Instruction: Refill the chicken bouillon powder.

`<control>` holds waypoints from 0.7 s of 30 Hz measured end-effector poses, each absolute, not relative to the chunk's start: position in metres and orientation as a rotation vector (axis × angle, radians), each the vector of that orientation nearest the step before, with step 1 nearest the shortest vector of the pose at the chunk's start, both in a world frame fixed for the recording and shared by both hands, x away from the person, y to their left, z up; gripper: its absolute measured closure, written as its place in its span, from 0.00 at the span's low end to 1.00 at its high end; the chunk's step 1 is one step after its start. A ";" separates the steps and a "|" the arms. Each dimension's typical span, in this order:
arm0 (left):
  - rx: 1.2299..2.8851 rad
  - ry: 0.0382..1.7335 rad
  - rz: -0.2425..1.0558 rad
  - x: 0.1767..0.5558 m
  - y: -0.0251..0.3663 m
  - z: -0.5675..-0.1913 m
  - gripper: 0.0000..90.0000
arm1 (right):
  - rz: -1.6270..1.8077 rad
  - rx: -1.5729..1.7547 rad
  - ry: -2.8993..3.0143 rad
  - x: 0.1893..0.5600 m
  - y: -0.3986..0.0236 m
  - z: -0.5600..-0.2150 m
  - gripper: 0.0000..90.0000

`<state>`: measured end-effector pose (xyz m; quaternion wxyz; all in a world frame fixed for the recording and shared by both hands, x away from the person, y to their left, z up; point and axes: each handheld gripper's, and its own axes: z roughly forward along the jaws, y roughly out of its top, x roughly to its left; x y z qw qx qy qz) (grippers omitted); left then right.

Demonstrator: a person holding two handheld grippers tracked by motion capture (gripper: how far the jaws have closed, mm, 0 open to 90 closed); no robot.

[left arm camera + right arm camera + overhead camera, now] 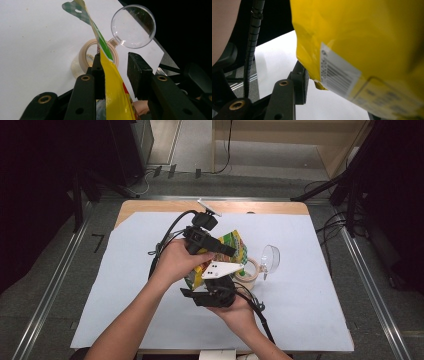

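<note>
Snack bag (112, 85) between left claw (113, 72) jaws, against right claw (312, 82)

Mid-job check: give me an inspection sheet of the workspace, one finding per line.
Surface: white sheet over a wooden table, a few specks.
Job's things: yellow snack bag held up off the table between both grippers; its barcode faces the right gripper view.
Clutter: tape roll and clear plastic scoop lying beside the bag.
Grippers: left gripper has the bag's edge against one jaw, gap to the other; right gripper at the bag's lower end, grip unclear.
Cables: black cable trailing from the left gripper.
Surroundings: grey floor, metal rails, dark stands.
</note>
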<state>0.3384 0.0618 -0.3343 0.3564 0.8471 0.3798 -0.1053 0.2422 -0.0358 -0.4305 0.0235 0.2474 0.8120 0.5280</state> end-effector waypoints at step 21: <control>2.179 0.978 -0.289 0.339 0.063 -0.335 0.76 | 1.627 0.764 2.496 0.241 -0.035 -0.431 0.67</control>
